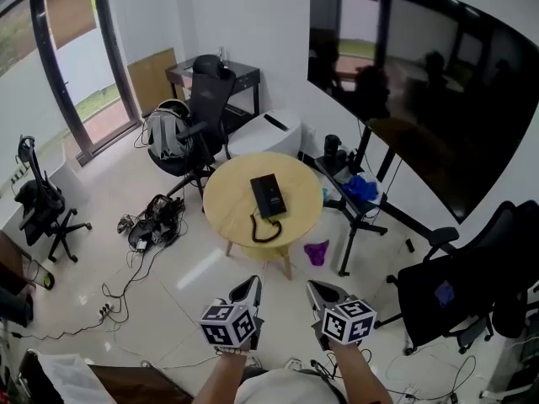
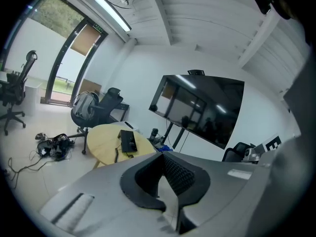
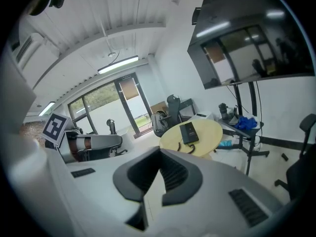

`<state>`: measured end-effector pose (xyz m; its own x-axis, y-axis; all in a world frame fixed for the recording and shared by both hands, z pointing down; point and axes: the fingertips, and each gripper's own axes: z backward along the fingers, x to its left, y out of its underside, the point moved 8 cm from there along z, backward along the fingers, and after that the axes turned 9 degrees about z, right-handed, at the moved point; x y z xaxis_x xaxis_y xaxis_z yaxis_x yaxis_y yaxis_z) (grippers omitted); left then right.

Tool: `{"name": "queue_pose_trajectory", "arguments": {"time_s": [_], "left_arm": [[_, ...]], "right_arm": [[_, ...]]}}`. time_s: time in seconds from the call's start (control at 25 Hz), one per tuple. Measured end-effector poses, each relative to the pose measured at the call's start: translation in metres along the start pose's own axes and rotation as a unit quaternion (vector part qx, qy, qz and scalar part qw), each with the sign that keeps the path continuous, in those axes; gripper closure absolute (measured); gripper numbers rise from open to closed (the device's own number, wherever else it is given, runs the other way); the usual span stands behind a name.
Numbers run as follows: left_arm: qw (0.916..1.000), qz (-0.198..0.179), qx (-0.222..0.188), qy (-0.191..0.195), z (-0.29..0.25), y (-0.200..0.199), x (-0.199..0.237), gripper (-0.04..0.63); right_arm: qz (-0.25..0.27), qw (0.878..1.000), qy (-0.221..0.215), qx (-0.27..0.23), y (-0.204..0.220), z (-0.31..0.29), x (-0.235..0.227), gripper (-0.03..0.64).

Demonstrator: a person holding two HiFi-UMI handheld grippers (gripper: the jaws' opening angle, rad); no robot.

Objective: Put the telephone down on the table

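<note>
A black telephone lies flat on the round wooden table, its coiled cord curling toward the near edge. Both grippers hang low in the head view, well short of the table and side by side. My left gripper is shut with nothing between its pads. My right gripper is shut and empty too. In the left gripper view the telephone sits on the table beyond my left gripper. The right gripper view shows the telephone far past my right gripper.
A large dark screen on a stand fills the right. An office chair with a backpack and a white cabinet stand behind the table. Cables and gear lie on the floor left. Black chairs stand at the right.
</note>
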<state>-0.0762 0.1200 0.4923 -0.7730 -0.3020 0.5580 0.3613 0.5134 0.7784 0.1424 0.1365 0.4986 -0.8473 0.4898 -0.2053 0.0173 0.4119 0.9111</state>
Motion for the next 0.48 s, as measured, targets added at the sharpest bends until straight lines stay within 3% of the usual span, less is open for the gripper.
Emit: {"name": "queue_pose_trajectory", "arguments": {"time_s": [0.48], "left_arm": [[0.9999,-0.001,0.006,0.015,0.001,-0.005,0.007,0.595]], "right_arm": [[0.004,1.000,0.009,-0.002,-0.002,-0.012,0.013,0.611]]}}
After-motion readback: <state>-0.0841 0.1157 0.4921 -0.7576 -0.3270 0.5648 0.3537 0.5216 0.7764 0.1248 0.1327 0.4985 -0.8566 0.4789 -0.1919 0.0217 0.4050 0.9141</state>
